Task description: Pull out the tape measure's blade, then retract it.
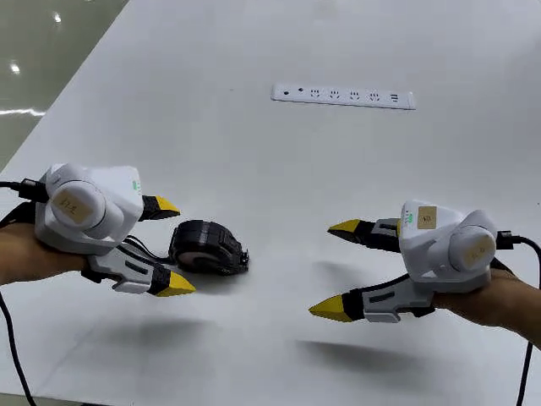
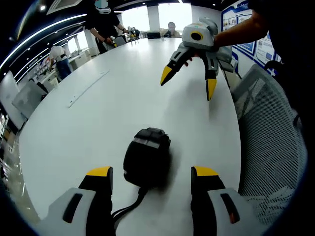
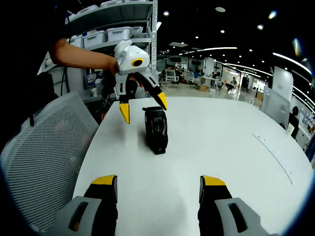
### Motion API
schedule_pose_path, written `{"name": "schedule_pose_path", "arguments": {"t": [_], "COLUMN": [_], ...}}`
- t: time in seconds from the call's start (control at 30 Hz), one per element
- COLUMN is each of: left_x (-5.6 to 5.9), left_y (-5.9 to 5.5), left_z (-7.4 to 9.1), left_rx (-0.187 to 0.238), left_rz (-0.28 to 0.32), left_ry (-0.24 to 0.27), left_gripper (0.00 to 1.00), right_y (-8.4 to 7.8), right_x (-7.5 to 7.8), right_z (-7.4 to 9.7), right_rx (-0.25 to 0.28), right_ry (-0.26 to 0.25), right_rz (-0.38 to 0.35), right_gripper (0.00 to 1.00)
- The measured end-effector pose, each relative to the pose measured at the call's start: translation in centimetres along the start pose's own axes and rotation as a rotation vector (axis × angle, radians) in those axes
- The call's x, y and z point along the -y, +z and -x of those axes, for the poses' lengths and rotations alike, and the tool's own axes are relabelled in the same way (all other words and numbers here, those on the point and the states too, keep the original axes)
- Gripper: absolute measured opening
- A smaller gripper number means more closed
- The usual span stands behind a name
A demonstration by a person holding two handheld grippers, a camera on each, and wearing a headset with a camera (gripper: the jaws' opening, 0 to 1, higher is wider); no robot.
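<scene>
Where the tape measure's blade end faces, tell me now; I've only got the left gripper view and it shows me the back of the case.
Observer: In the head view, the tape measure has its hook end turned toward the right gripper. No blade is drawn out.
Operator: Say whether my jaws touch the case.
Observer: They don't. From above, the left gripper is open, with one yellow tip on each side of the case's rear, both clear of it.
Operator: Give me the right gripper's line.
Observer: In the right gripper view, the tape measure sits centred ahead between that gripper's open jaws, with bare white table between them.
</scene>
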State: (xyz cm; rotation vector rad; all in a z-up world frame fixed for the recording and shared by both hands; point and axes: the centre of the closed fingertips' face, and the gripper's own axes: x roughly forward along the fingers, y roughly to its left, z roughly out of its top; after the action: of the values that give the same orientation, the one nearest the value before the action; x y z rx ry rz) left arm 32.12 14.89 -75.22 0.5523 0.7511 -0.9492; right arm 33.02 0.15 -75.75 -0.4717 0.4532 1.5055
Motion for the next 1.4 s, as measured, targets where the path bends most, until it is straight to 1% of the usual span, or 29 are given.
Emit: {"name": "schedule_pose_path", "arguments": {"t": [0.07,0.13,0.2,0.4,0.57,0.67,0.8,0.93,1.0,1.03,1.07,1.4], "left_x": [0.1,0.0,0.1,-0.4,-0.7,-0.7,-0.8,-0.8,-0.7,-0.6,-0.6,-0.6], "left_y": [-0.1,-0.2,-0.2,-0.2,-0.3,-0.4,-0.4,-0.3,-0.5,-0.6,-0.6,-0.6], "left_z": [-0.1,-0.2,-0.3,-0.7,-1.0,-1.2,-1.5,-2.0,-2.2,-2.3,-2.3,-2.3], "left_rx": [-0.009,-0.024,-0.03,-0.041,-0.057,-0.065,-0.072,-0.079,-0.092,-0.091,-0.092,-0.095], "left_rz": [-0.011,-0.025,-0.036,-0.063,-0.081,-0.089,-0.113,-0.12,-0.132,-0.136,-0.138,-0.125], "left_ry": [-0.022,-0.032,-0.048,-0.059,-0.077,-0.091,-0.094,-0.105,-0.109,-0.118,-0.114,-0.151], "left_gripper": [0.58,0.55,0.52,0.47,0.42,0.37,0.36,0.33,0.3,0.29,0.29,0.28], "right_y": [0.1,0.3,0.5,0.7,1.0,1.2,1.3,1.5,1.6,1.6,1.6,1.6], "right_x": [0.0,0.0,-0.1,0.0,0.1,0.2,0.4,0.4,0.4,0.4,0.4,0.2], "right_z": [-0.4,-0.8,-1.1,-2.4,-3.4,-4.0,-4.9,-5.7,-6.1,-6.4,-6.6,-8.2], "right_rx": [-0.003,-0.004,-0.007,-0.018,-0.026,-0.033,-0.042,-0.056,-0.065,-0.068,-0.072,-0.094], "right_ry": [0.014,0.024,0.038,0.068,0.085,0.095,0.108,0.123,0.129,0.134,0.138,0.165], "right_rz": [0.01,0.022,0.035,0.075,0.096,0.108,0.123,0.137,0.148,0.147,0.146,0.158], "right_gripper": [0.64,0.62,0.6,0.51,0.45,0.43,0.4,0.37,0.34,0.33,0.33,0.27]}}
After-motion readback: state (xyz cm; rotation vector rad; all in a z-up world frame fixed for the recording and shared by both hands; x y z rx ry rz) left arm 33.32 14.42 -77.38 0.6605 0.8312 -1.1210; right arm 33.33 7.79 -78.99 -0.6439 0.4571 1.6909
